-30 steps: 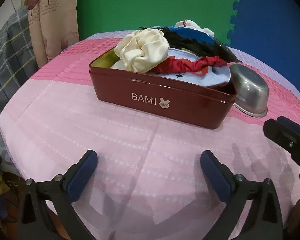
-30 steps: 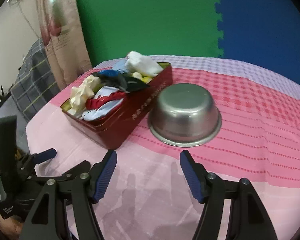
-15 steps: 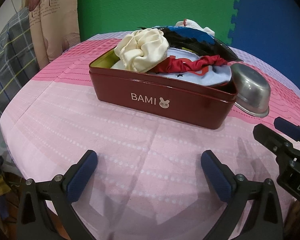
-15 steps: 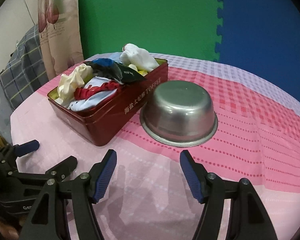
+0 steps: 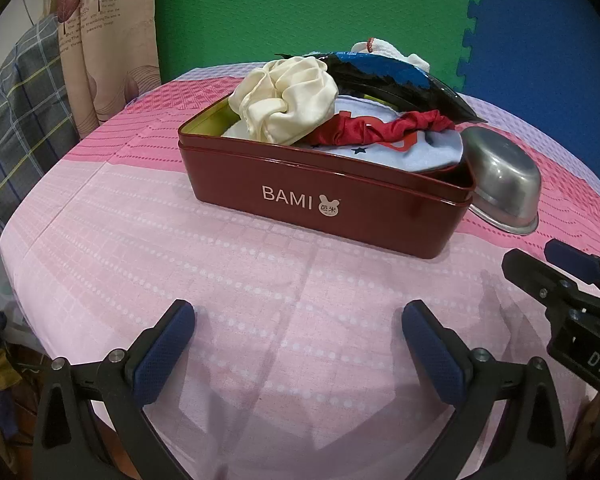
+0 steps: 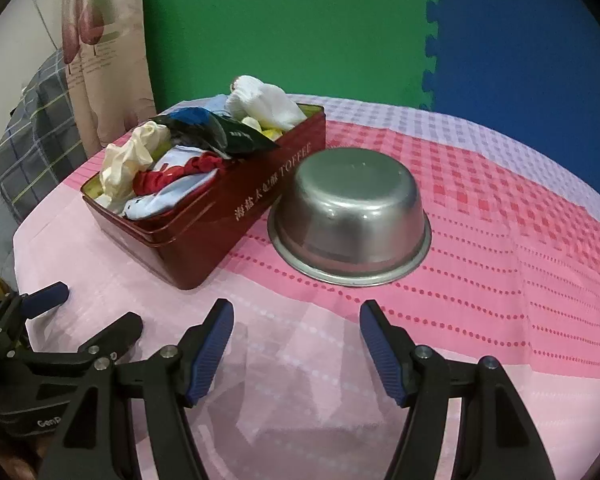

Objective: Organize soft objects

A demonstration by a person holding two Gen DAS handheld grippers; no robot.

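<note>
A dark red tin box marked BAMI stands on the pink tablecloth, also in the right wrist view. It is filled with soft things: a cream scrunchie, a red scrunchie, a light blue cloth, a black and blue packet and a white sock. My left gripper is open and empty, low over the cloth in front of the box. My right gripper is open and empty, in front of the bowl.
An upside-down steel bowl sits just right of the box, also in the left wrist view. A curtain and plaid fabric hang at the left past the table edge. Green and blue foam mats stand behind.
Both grippers have shifted slightly; the right gripper has swung left so box and bowl sit more central. Both stay open. The box contents have not moved.
</note>
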